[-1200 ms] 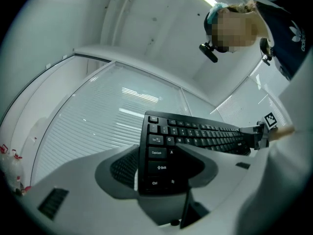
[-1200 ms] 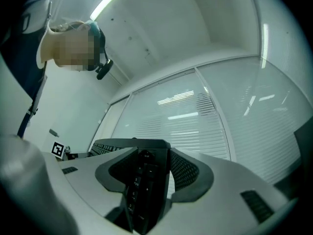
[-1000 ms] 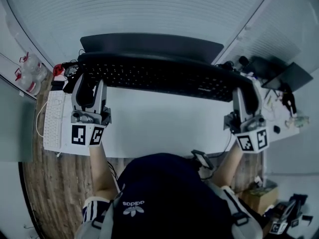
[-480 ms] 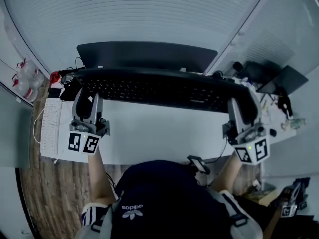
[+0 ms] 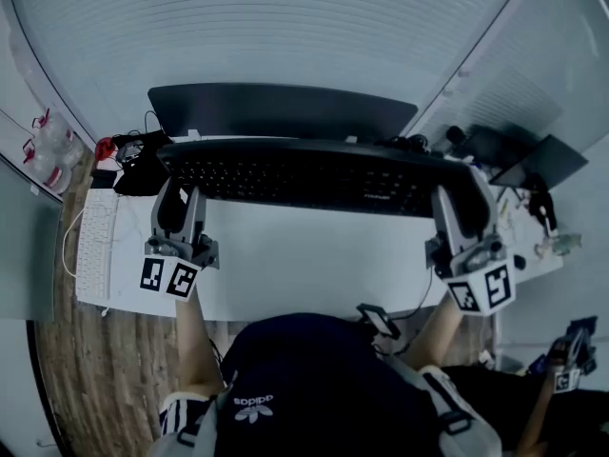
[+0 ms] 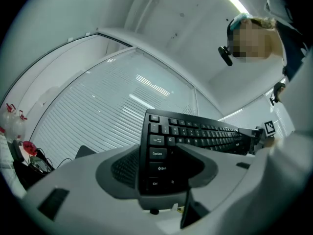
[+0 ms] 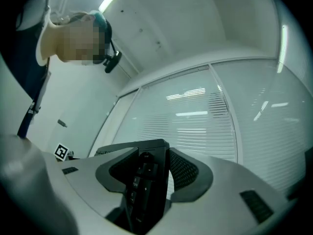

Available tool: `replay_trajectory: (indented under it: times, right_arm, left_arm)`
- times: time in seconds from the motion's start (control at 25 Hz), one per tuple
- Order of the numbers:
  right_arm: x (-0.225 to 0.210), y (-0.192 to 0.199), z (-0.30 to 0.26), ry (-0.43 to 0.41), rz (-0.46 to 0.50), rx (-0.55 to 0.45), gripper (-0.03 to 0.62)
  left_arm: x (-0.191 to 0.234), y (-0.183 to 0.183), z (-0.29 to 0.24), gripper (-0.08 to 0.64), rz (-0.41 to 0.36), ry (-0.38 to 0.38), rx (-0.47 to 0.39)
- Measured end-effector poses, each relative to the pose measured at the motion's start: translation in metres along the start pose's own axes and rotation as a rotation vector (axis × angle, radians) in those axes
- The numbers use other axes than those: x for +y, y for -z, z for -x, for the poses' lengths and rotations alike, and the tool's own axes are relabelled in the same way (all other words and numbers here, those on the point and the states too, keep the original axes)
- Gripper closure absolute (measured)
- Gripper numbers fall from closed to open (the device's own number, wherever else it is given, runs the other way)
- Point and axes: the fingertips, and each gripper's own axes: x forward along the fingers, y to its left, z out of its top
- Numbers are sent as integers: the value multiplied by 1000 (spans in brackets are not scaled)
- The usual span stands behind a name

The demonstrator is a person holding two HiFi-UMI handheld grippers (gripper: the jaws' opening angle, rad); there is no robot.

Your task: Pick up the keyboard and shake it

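Head view: black keyboard (image 5: 314, 174) spans crosswise between the two grippers, in front of a dark monitor (image 5: 281, 110) and above the white tabletop (image 5: 304, 246). Key face is turned up toward the camera. Long axis runs nearly level, left end to right end.

Left gripper (image 5: 173, 198): jaws closed onto the keyboard's left end, marker cube (image 5: 169, 276) toward the person. Right gripper (image 5: 459, 200): jaws closed onto the right end, its marker cube (image 5: 481, 288) likewise near the person. Each gripper reaches in from the near side, so the keyboard sits at the far tips of both.

Left gripper view: left gripper (image 6: 164, 166) clamps the keyboard (image 6: 195, 136) at the corner with the Caps Lock, Shift and Ctrl keys. One jaw lies over the key face, the other against the underside. The rest of the keyboard runs away to the right, seen against window blinds (image 6: 112, 111).

Right gripper view: right gripper (image 7: 151, 176) has the keyboard (image 7: 146, 180) edge-on between its jaws, both pads pressed to it, with a few end keys showing.

Other items, head view: a white keyboard (image 5: 95, 246) lies on the tabletop's left edge, well apart from the black one. Clear bottles (image 5: 43, 146) stand further left. Tangled dark cables (image 5: 138, 160) sit near the black keyboard's left end; whether they touch it, cannot tell.
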Motion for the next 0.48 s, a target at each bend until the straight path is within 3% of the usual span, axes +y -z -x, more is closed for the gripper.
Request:
replay_trajectory:
  times: [0.32, 0.48]
  right_arm:
    - [-3, 23, 7, 0, -65, 20, 405]
    - [-16, 46, 0, 44, -89, 79, 403]
  left_arm:
    - [5, 14, 0, 336, -2, -21, 49]
    - [4, 21, -7, 336, -30, -28, 81]
